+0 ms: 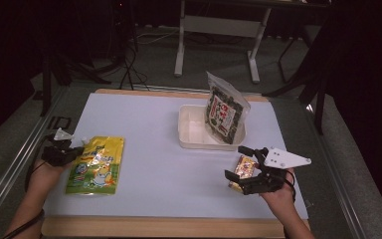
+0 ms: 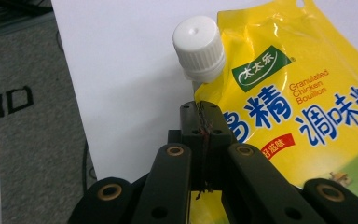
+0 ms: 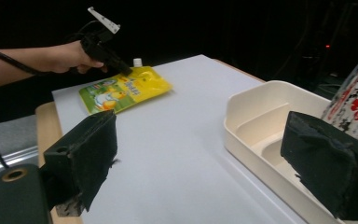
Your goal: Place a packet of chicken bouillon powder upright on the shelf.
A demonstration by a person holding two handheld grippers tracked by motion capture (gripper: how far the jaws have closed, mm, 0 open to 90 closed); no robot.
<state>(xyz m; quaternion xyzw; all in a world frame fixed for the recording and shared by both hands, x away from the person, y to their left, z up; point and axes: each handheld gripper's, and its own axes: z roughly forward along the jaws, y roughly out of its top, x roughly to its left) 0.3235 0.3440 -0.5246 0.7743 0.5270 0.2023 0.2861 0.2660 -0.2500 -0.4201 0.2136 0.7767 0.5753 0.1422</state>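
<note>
The left gripper [image 1: 72,152] is positioned at the left edge of the white table surface [image 1: 149,149], over the upper left corner of the yellow bouillon pouch [image 1: 95,165]. In the left gripper view its jaws are brought together, with the pads clamped on the edge of the pouch just below the white screw cap [image 2: 199,48]. No gap is visible between the pads apart from the thin pouch material. The pouch lies flat on the surface, spout end toward the far side, printed face up. The right gripper [image 1: 248,174] is held near the right front of the surface, well apart from the left gripper. Its jaws stand wide apart, and in the right gripper view nothing lies between the two black pads [image 3: 88,154]. In the high view a small yellow packet [image 1: 243,169] lies on the surface at the right gripper; whether the jaws touch it cannot be determined. Beyond the right gripper, a cream tray [image 1: 191,137] with compartments stands on the surface. A dark snack bag [image 1: 225,115] with red and white print leans upright in the right part of the tray.
</note>
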